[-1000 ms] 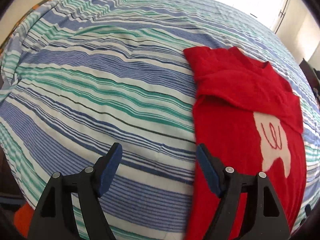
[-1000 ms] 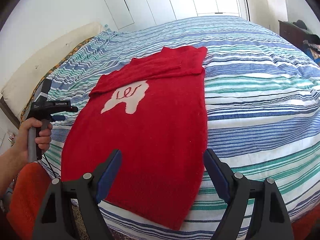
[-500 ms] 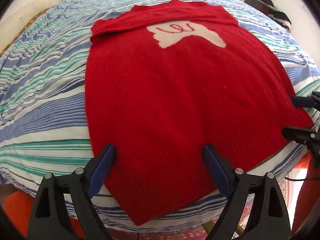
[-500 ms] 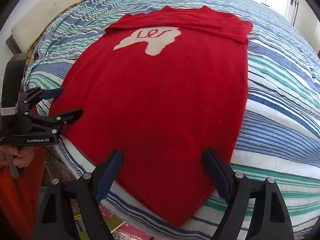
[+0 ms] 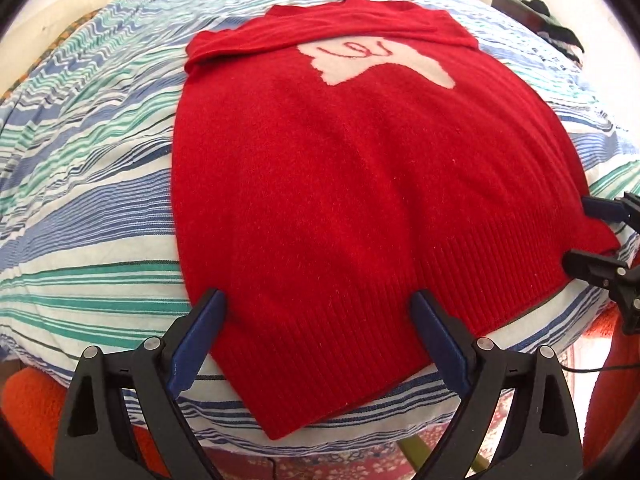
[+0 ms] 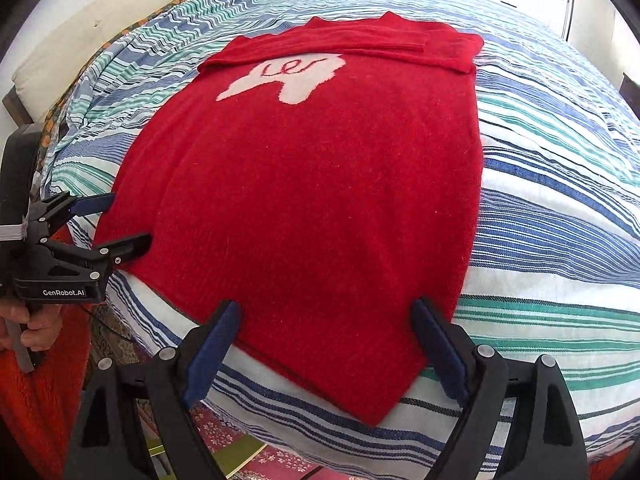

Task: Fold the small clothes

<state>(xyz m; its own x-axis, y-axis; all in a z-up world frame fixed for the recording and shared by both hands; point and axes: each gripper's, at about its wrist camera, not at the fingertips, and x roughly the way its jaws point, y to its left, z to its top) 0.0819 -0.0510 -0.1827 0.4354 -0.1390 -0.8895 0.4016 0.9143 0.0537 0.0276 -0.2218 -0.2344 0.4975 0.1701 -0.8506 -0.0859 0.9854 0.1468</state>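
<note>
A red knit sweater point(image 5: 340, 168) with a white patch lies flat on the striped bed, sleeves folded across the top; it also shows in the right wrist view point(image 6: 320, 184). My left gripper point(image 5: 318, 312) is open, its fingers straddling the hem's left corner just above the cloth. It also shows at the left of the right wrist view point(image 6: 120, 224), open at the hem's corner. My right gripper point(image 6: 326, 320) is open over the hem's right corner. It also shows at the right edge of the left wrist view point(image 5: 588, 232), open beside the hem.
The striped bedspread point(image 5: 80, 184) covers the bed point(image 6: 560, 184). A patterned rug point(image 6: 256, 456) lies below the bed's front edge. White closet doors stand at the back. A dark cabinet with clothes point(image 5: 536, 12) is at the far right.
The left gripper swung from the bed beside the sweater to the hem's left corner. The right gripper moved closer and lower toward the hem's right corner. Both stayed open.
</note>
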